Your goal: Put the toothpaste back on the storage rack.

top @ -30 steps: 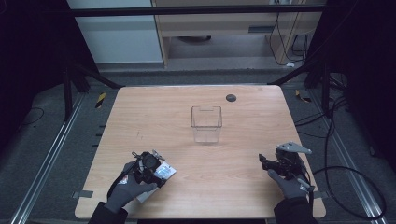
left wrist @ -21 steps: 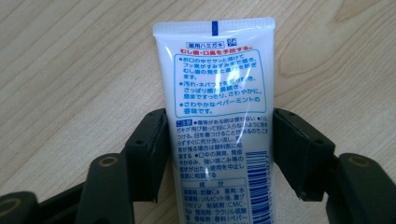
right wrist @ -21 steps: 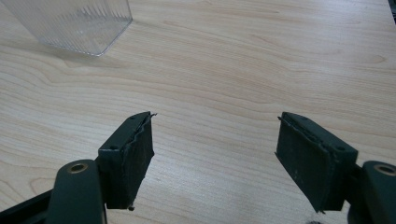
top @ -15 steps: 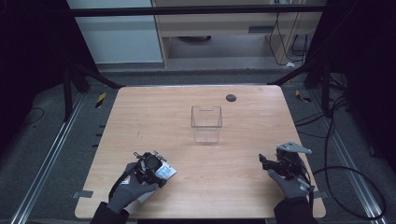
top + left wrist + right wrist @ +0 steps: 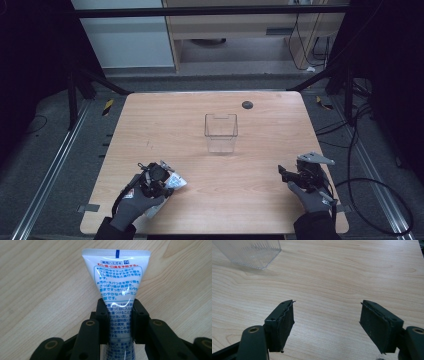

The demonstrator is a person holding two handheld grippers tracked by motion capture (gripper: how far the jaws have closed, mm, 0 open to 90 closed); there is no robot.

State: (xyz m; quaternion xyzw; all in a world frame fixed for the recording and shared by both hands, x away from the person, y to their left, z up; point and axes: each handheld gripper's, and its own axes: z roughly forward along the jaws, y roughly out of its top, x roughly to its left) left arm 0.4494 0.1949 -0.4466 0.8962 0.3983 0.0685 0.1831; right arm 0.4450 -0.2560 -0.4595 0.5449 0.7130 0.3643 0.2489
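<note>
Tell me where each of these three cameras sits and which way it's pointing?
High view: fixed above the person's side, looking forward and down on the table; both gloved hands enter from the bottom, left gripper and right gripper.
Left gripper view: rides the left gripper, looking along its jaws, shut on a tube.
Right gripper view: rides the right gripper, looking along its open jaws at bare wood.
Shared: the clear box shows in the high and right gripper views.
</note>
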